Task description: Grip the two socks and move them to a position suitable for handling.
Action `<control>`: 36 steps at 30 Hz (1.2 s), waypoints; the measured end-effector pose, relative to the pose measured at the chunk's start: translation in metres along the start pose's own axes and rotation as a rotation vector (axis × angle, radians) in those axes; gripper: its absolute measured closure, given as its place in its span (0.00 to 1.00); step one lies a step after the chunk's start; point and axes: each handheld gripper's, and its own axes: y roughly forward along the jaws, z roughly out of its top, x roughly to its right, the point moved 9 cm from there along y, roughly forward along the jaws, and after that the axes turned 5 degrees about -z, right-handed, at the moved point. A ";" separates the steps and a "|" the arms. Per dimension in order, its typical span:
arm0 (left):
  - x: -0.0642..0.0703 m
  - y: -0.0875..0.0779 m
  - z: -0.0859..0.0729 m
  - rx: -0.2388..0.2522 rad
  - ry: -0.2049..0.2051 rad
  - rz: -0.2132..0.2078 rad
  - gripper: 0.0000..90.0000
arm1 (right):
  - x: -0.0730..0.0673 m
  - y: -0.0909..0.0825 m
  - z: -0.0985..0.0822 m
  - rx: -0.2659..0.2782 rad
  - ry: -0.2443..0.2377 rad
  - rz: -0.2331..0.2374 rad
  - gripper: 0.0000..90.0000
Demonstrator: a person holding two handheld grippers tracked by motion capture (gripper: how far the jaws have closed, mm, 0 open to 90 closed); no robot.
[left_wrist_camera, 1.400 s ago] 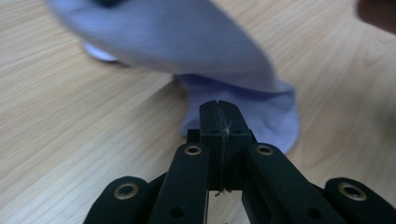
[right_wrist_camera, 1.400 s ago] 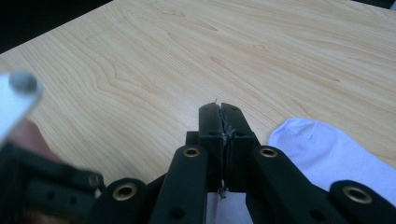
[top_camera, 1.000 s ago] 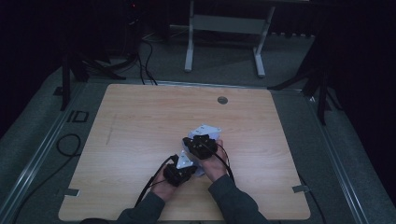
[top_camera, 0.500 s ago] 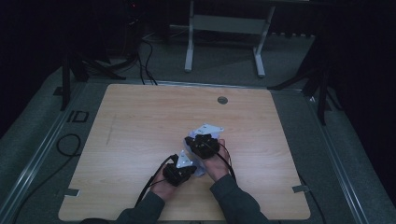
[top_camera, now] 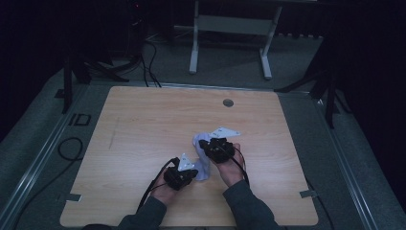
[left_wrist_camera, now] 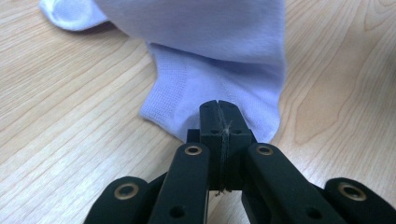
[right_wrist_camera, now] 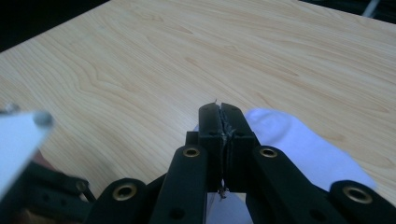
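Jaws of both grippers are pressing fully together on a pale lilac sock (top_camera: 201,158), which is lying on the wooden bench (top_camera: 143,124) near the middle of its near edge. Seen from above, the left gripper (top_camera: 187,173) is pinching the sock's near end, and the left gripper view shows its jaws clamped on the ribbed cuff (left_wrist_camera: 210,93) at the hem. The right gripper (top_camera: 207,143) is holding the far end; in its own view the rounded toe (right_wrist_camera: 289,135) is bulging out beside its closed jaws, the exact pinch being hidden. To do this well, the person is probably best keeping both pinches firm, drawing the ends apart evenly, and staying low so the fabric is lying flat without twisting.
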 end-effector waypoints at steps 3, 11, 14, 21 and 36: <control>-0.003 -0.003 -0.002 -0.010 0.000 0.004 0.99 | 0.007 -0.007 -0.008 -0.006 0.002 -0.015 0.98; -0.005 -0.007 -0.005 -0.018 -0.012 0.008 0.99 | 0.029 -0.030 -0.032 -0.012 0.036 -0.063 0.97; -0.006 -0.008 -0.006 -0.019 -0.017 0.006 0.99 | 0.034 -0.037 -0.042 -0.018 0.049 -0.077 0.97; -0.007 -0.010 -0.008 -0.023 -0.026 0.008 0.98 | 0.044 -0.056 -0.072 -0.046 0.070 -0.110 0.96; -0.008 -0.015 -0.012 -0.036 -0.026 0.018 0.98 | 0.065 -0.071 -0.119 -0.125 0.113 -0.165 0.96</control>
